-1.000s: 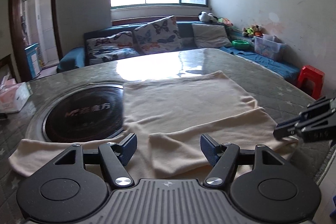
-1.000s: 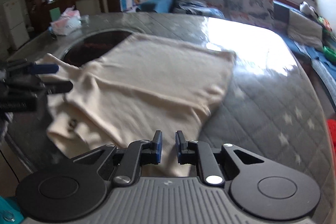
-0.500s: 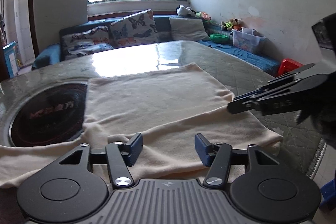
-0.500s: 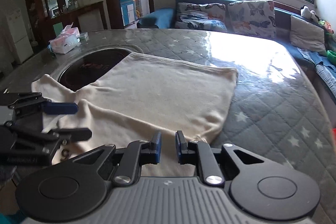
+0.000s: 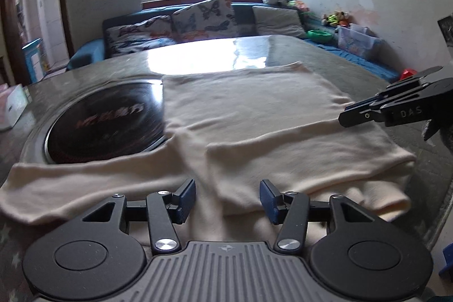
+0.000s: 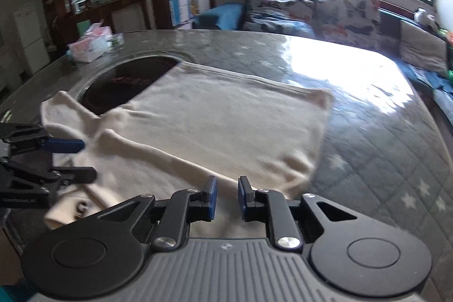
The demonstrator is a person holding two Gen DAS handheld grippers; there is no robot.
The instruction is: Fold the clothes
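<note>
A cream long-sleeved garment (image 5: 246,115) lies spread on the round table, its right sleeve folded across the chest and its left sleeve stretched out to the left. It also shows in the right wrist view (image 6: 226,123). My left gripper (image 5: 228,198) is open and empty, hovering over the garment's near edge; it also shows in the right wrist view (image 6: 82,160). My right gripper (image 6: 226,198) has its jaws a narrow gap apart with nothing between them, over the garment's near right part. From the left wrist view it hangs above the garment's right edge (image 5: 348,118).
A black round hotplate (image 5: 107,120) is set in the table (image 5: 325,58), partly under the garment. A tissue pack (image 6: 90,44) lies at the far left edge. A sofa with cushions (image 5: 203,19) stands behind the table, a red stool (image 5: 409,72) to the right.
Both grippers have shifted over the garment's near edge; the views swung slightly. The right gripper pulled back toward the right edge. The garment lies as before.
</note>
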